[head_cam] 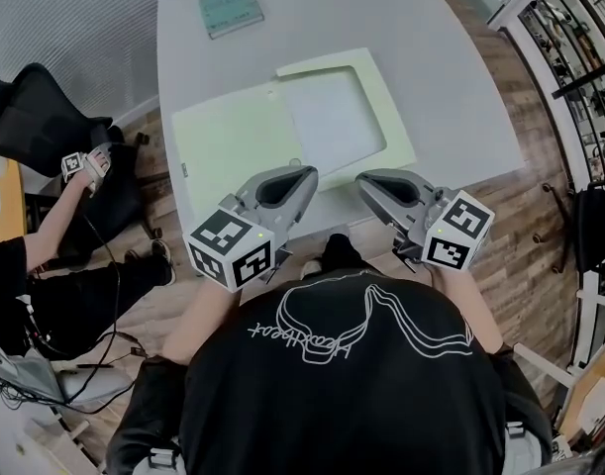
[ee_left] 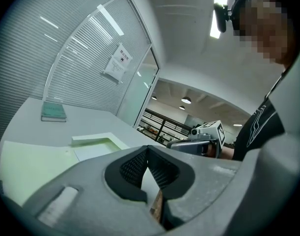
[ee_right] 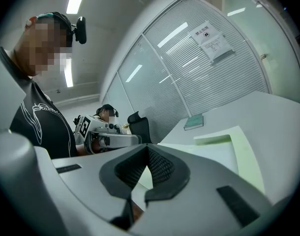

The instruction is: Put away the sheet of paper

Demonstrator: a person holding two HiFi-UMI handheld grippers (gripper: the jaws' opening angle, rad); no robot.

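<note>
A white sheet of paper (head_cam: 327, 122) lies in the right half of an open pale green folder (head_cam: 233, 137) on the grey table (head_cam: 451, 77). Both grippers hover at the table's near edge, just short of the folder, pointing toward it. My left gripper (head_cam: 305, 174) is shut with nothing between its pads. My right gripper (head_cam: 364, 179) is also shut and empty. The left gripper view shows the closed jaw tips (ee_left: 148, 151) with the paper (ee_left: 93, 150) and folder (ee_left: 27, 166) beyond. In the right gripper view the closed tips (ee_right: 147, 150) face the paper (ee_right: 211, 154).
A teal book (head_cam: 229, 5) lies at the table's far end. A black office chair (head_cam: 45, 117) and a seated person holding another gripper (head_cam: 84, 166) are to the left. Black shelving (head_cam: 579, 47) stands at the right over wooden floor.
</note>
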